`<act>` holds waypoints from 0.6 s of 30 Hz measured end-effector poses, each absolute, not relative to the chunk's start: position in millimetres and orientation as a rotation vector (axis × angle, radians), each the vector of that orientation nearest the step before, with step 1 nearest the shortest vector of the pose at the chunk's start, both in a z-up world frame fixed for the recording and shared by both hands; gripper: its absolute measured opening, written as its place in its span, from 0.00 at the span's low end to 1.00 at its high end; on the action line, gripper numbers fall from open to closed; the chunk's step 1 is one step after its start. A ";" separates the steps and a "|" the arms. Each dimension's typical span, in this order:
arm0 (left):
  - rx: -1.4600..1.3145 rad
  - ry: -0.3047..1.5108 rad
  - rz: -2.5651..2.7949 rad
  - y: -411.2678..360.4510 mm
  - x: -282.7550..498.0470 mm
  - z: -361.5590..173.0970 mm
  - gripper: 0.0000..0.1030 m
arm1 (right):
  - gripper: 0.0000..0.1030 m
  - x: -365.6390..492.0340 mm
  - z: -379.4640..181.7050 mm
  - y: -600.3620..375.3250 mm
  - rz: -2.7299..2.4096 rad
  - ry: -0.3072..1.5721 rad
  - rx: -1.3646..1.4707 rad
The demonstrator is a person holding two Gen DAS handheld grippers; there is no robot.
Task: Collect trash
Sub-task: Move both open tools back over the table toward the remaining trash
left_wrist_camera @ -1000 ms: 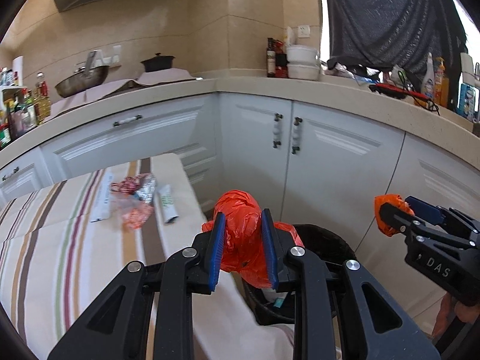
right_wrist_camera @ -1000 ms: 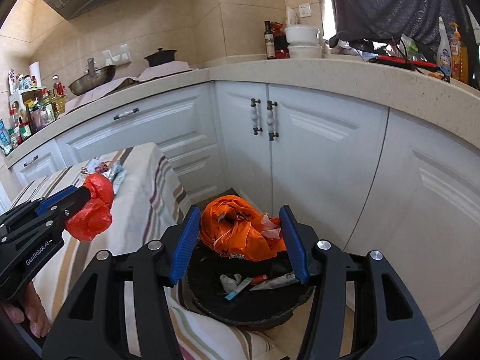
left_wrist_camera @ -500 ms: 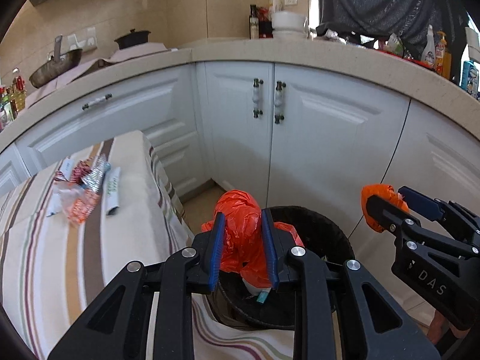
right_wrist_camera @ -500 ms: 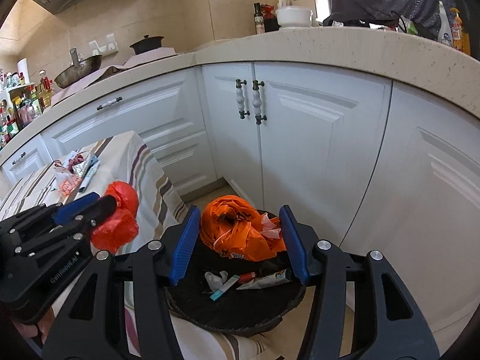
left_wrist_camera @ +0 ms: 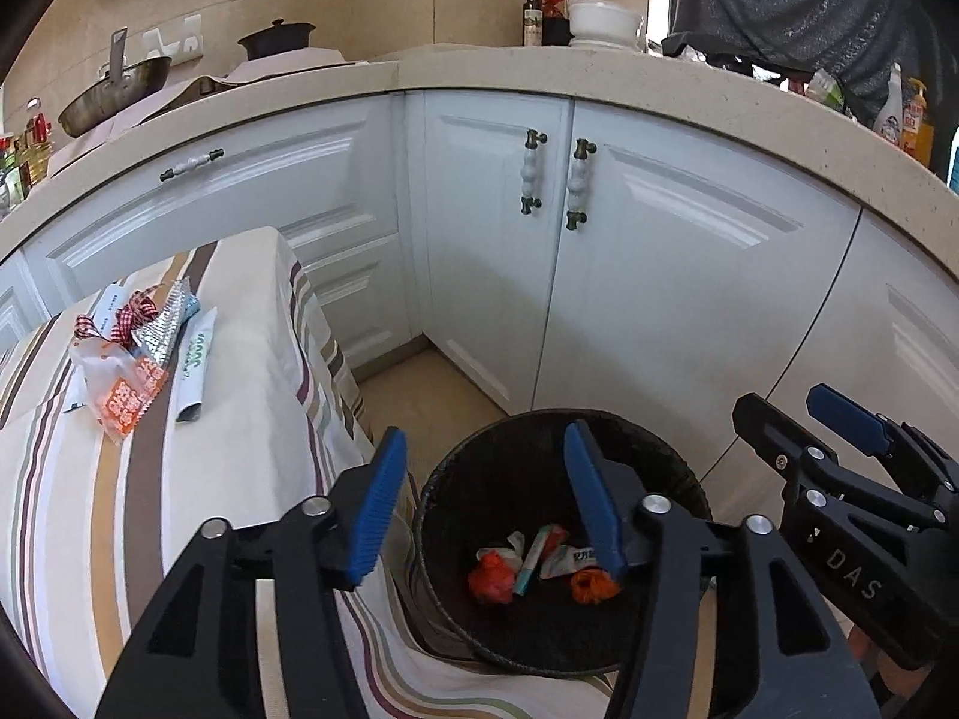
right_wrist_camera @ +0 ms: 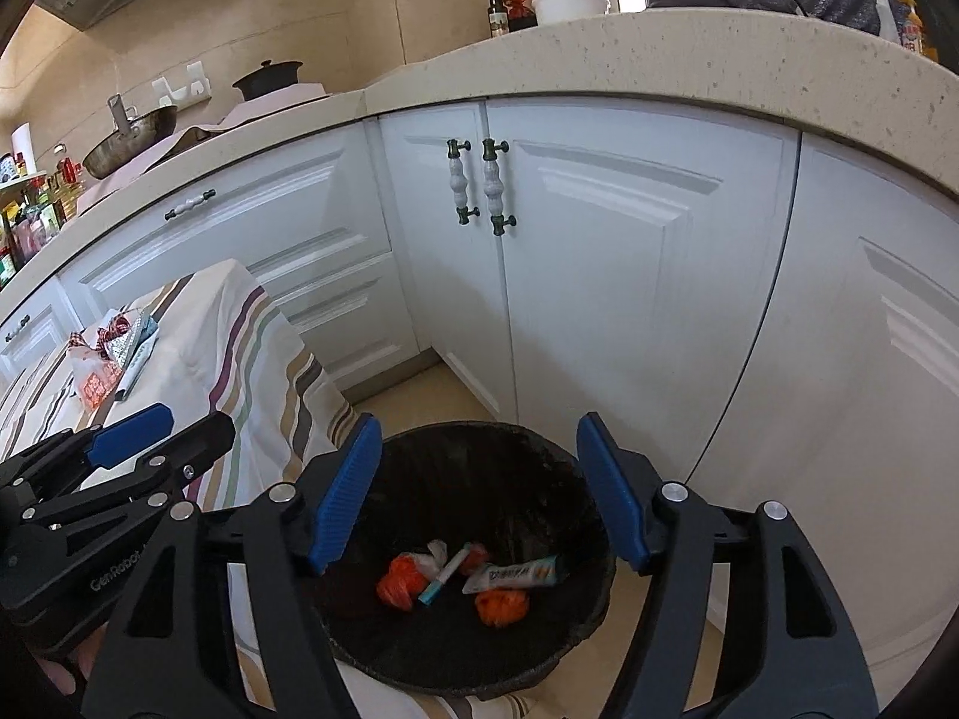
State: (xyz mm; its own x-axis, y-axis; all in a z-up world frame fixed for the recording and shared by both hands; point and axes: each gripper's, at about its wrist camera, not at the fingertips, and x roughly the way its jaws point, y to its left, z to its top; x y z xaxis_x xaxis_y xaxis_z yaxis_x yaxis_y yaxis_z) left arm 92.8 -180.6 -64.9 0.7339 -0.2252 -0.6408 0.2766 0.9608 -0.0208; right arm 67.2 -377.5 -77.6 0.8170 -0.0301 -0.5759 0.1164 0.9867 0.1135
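Observation:
My left gripper [left_wrist_camera: 484, 467] hangs over the black bin [left_wrist_camera: 497, 491], its jaws opening with nothing between them. My right gripper [right_wrist_camera: 479, 449] is above the same bin [right_wrist_camera: 479, 479], jaws also opening and empty. A crumpled red bag [left_wrist_camera: 491, 578] and an orange bag [left_wrist_camera: 590, 584] lie on the bin's bottom, beside a white wrapper and a teal tube. In the right wrist view the red bag [right_wrist_camera: 398, 581] and the orange bag [right_wrist_camera: 500, 605] lie the same way. Each gripper shows in the other's view: the right gripper [left_wrist_camera: 791, 413], the left gripper [right_wrist_camera: 192, 422].
A table with a striped cloth [left_wrist_camera: 252, 359] stands left of the bin and touches its rim. On the cloth lies a pile of wrappers [left_wrist_camera: 132, 353] with a ribbon and foil. White cabinets [left_wrist_camera: 659, 275] under a stone counter close off the back and right.
Both grippers came forward and down over the bin and opened. The red bag left the left jaws and the orange bag the right jaws; both now lie in the bin.

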 end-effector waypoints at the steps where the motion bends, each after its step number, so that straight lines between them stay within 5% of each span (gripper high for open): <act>1: 0.075 0.690 -0.275 -179.3 92.9 -63.8 0.56 | 0.64 66.2 -76.5 -377.3 -0.079 0.607 0.146; 18: 0.016 0.623 -0.185 -123.0 84.5 -36.0 0.62 | 0.65 58.9 -52.4 -336.4 -0.030 0.569 0.117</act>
State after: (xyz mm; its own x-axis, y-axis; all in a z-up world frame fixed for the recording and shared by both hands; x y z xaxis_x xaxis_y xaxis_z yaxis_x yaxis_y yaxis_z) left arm 84.5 -123.0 -36.0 0.7962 -0.1672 -0.5815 0.1766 0.9834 -0.0410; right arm 58.9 -336.4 -52.4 0.8425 0.0044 -0.5387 0.0605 0.9929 0.1027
